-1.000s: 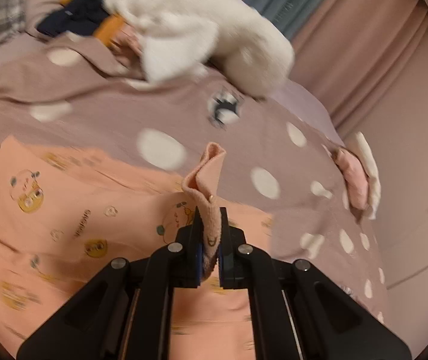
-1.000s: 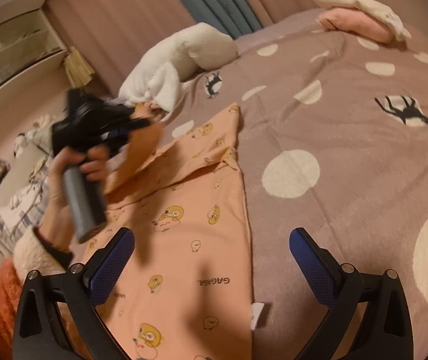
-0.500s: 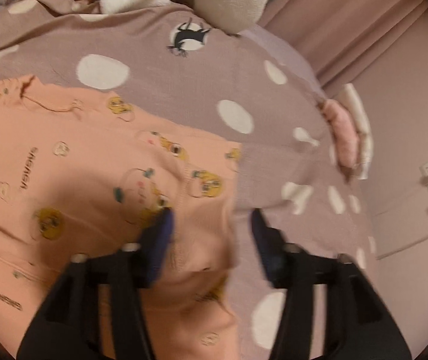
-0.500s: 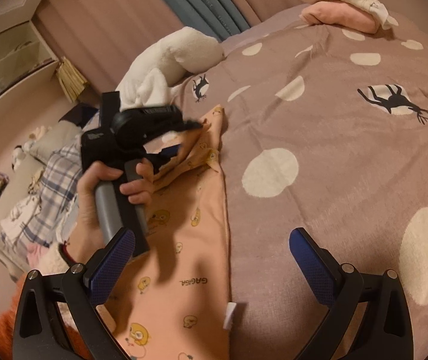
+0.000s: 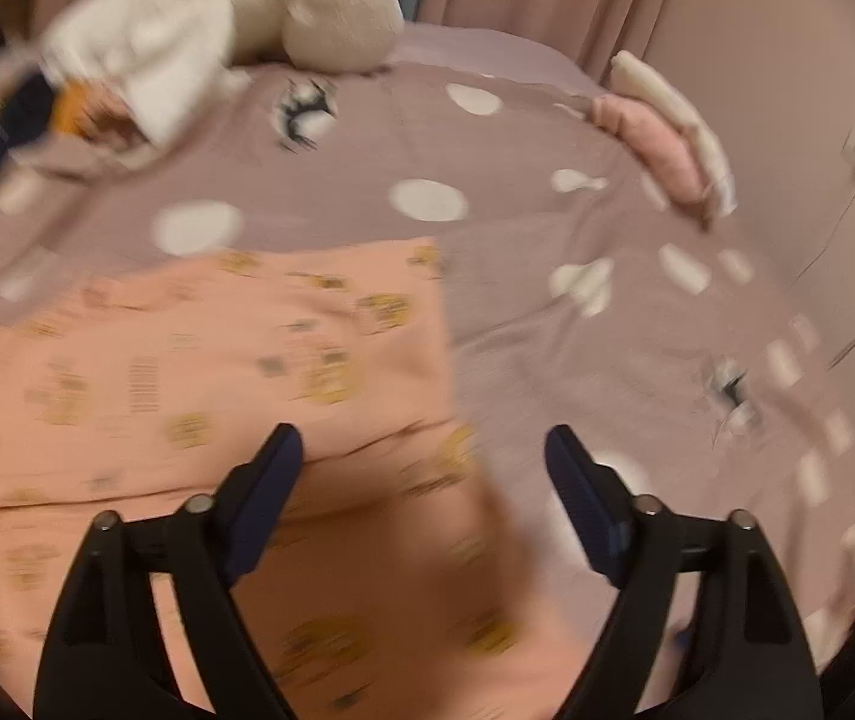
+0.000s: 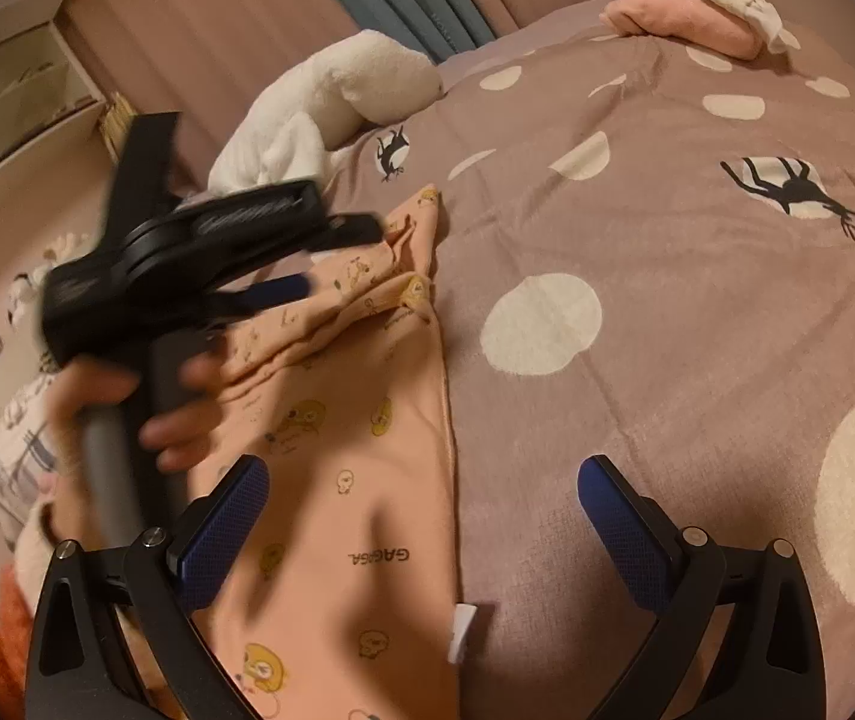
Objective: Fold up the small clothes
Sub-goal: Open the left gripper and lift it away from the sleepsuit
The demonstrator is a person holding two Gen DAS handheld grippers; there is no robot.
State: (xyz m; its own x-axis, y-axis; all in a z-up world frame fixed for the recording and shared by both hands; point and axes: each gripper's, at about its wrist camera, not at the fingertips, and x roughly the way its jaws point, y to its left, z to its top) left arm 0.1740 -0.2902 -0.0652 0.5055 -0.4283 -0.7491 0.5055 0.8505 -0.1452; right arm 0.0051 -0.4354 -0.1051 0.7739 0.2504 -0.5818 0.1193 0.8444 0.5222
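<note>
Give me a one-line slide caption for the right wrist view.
Open right hand-held gripper hovers over a peach printed garment on a dotted bedspread, as the left hand-held gripper opens, nothing between its jaws.

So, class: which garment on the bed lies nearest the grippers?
The peach printed garment, spread flat right beneath both grippers; the folded pink one sits far off by the curtain.

Each black claw [image 6: 424,489] carries blue textured pads [image 6: 220,531] and silver screws; a grey handle [image 6: 106,462], fuzzy orange sleeve [image 6: 7,630]
</note>
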